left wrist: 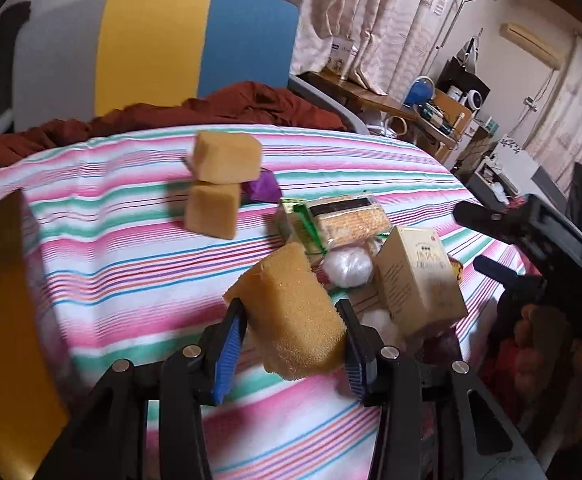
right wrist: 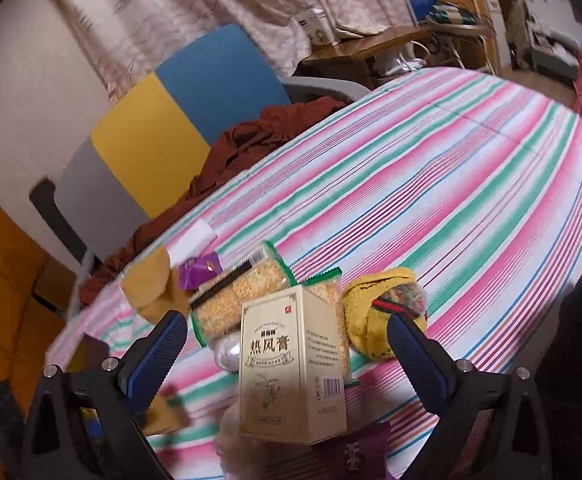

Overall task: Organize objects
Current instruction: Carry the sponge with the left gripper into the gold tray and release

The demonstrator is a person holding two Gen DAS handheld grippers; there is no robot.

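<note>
1. The striped cloth (left wrist: 111,240) covers the tabletop in pink, green and white bands and carries everything here; a rumpled dark red cloth (left wrist: 219,110) lies at its far edge, in front of a chair back (left wrist: 195,40) in grey, yellow and blue.
2. The left tool (left wrist: 293,334) is clenched on a yellow sponge (left wrist: 291,312) – its blue pads press both sides, and the sponge is held tilted above the cloth.
3. The right tool (right wrist: 287,350) is spread wide, grasping nothing; the cream box (right wrist: 293,364) stands upright between its fingers, touching neither.
4. 2 more sponge blocks (left wrist: 219,184) sit stacked near the far side, the upper one slightly askew on the lower.
5. Cracker packs (right wrist: 235,292) in green-edged wrap lie just behind the box.
6. A yellow knitted item (right wrist: 379,292) rests right of the box – near the right finger.
7. A white wrapped ball (left wrist: 347,266) lies against the box's left side.
8. A purple packet (right wrist: 199,270) lies between the sponges and the crackers.
</note>
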